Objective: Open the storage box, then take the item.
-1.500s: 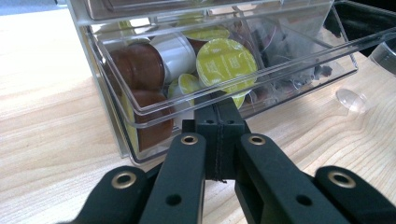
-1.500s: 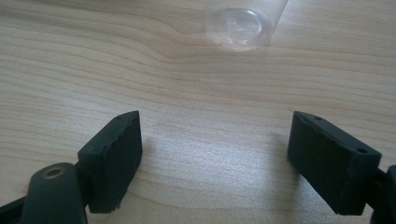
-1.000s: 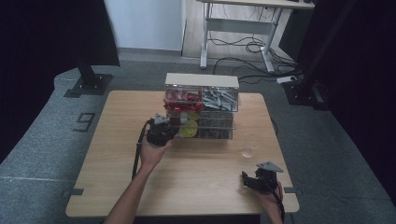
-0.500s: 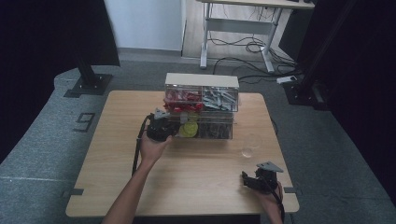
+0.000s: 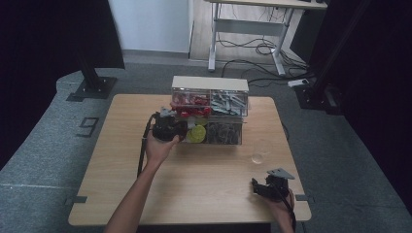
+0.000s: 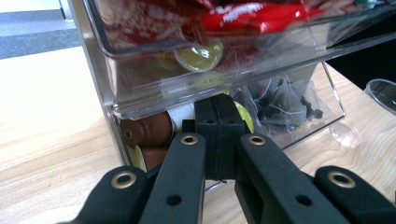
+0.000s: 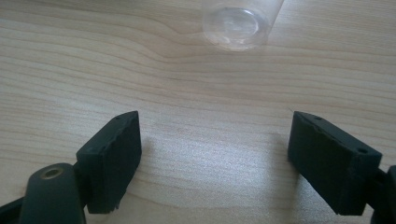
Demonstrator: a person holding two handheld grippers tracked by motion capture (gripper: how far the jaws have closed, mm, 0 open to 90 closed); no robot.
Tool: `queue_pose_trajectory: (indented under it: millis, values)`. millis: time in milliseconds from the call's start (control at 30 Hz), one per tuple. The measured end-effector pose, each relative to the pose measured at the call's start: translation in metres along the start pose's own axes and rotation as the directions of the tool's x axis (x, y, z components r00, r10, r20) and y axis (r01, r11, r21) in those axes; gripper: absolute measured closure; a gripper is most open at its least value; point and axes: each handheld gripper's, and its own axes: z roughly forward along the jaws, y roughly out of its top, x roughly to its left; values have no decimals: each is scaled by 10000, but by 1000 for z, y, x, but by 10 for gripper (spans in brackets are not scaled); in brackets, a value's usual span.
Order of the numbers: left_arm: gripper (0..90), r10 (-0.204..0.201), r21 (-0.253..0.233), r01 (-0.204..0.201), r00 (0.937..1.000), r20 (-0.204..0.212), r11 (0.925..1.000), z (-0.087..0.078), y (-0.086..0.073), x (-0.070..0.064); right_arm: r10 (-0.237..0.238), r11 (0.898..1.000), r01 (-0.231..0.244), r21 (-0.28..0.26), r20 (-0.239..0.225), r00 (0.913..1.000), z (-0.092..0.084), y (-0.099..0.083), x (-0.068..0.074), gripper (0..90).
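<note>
A clear drawer box [image 5: 210, 84] stands at the table's far middle. It holds red packets [image 6: 261, 14], grey pieces [image 5: 228, 102], brown capsules [image 6: 149, 130] and dark tea bags [image 6: 280, 100]. My left gripper [image 5: 183, 131] is against the box's lower left drawer. In the left gripper view its jaws [image 6: 219, 114] are shut tight, tips under the upper drawer [image 6: 154, 70]; I cannot tell if they pinch anything. My right gripper [image 5: 257, 187] rests low near the front right edge, open and empty [image 7: 215, 140]. A clear cup [image 7: 240, 21] stands ahead of it.
The clear cup [image 5: 260, 151] stands on the wooden table [image 5: 194, 189] between the box and my right gripper, and sits at the right edge [image 6: 383, 93] of the left gripper view. A yellow-lidded capsule [image 5: 197, 133] lies in the lower drawer.
My left gripper has moved a little forward, closer against the drawer box. The right gripper and the cup have stayed still.
</note>
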Motion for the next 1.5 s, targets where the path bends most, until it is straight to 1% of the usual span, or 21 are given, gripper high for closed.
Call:
queue_pose_trajectory:
  millis: [167,667,733,833,933,1000,1033,1067,1133,1167,1233,1267,1300,1333,1367,1400,1500]
  values:
    - [900,60,-18,-60,10000,-29,10000,0,4,-2,-9,10000,9,-10,3,10000,0,0,0,179]
    - [900,131,37,-131,9999,47,9999,1,3,-5,-6,10000,6,-8,10,10000,0,0,0,182]
    - [900,142,24,-142,9999,70,9999,1,3,-5,-27,10000,27,-57,11,10000,-1,0,0,206]
    - [900,188,17,-189,9998,107,9998,0,4,-6,-32,9999,33,-109,74,10000,-1,0,0,219]
    - [900,200,24,-201,9997,139,9998,0,4,-5,64,9998,-61,-169,173,9998,-2,-1,0,244]
    - [900,214,9,-214,9996,169,9998,0,3,-5,48,9994,-43,-350,131,9999,-5,0,1,257]
    - [900,214,9,-214,9996,169,9998,0,3,-5,48,9994,-43,-350,131,9999,-5,0,1,257]
    - [900,204,-33,-204,9996,207,9998,1,3,-4,46,9985,-46,-543,3,10000,-9,3,4,270]
    - [900,224,-26,-224,9994,250,9997,1,3,-4,39,9971,-46,-755,-87,10000,-13,6,7,287]
    - [900,224,-26,-224,9994,250,9997,1,3,-4,39,9971,-46,-755,-87,10000,-13,6,7,287]
    - [900,228,-82,-226,9994,272,9997,2,3,-4,-29,9942,-1,-1071,-273,9996,-20,10,12,312]
    - [900,209,-92,-207,9993,305,9997,2,3,-3,-29,9942,-1,-1071,-273,9996,-20,10,12,312]
    - [900,201,-101,-198,9992,342,9998,3,3,-3,-62,9930,23,-1182,-331,9994,-22,12,14,320]
    - [900,209,-102,-205,9992,350,9997,4,3,-3,-19,9900,-42,-1413,-436,9990,-27,16,15,344]
    - [900,211,-82,-208,9991,368,9997,4,3,-3,-19,9900,-42,-1413,-436,9990,-27,16,15,344]
    - [900,220,-129,-215,9989,410,9997,5,3,-4,34,9864,-145,-1635,-677,9977,-31,21,16,368]
    - [900,290,-114,-285,9987,422,9995,4,3,-4,139,9832,-294,-1803,-865,9962,-34,26,18,386]
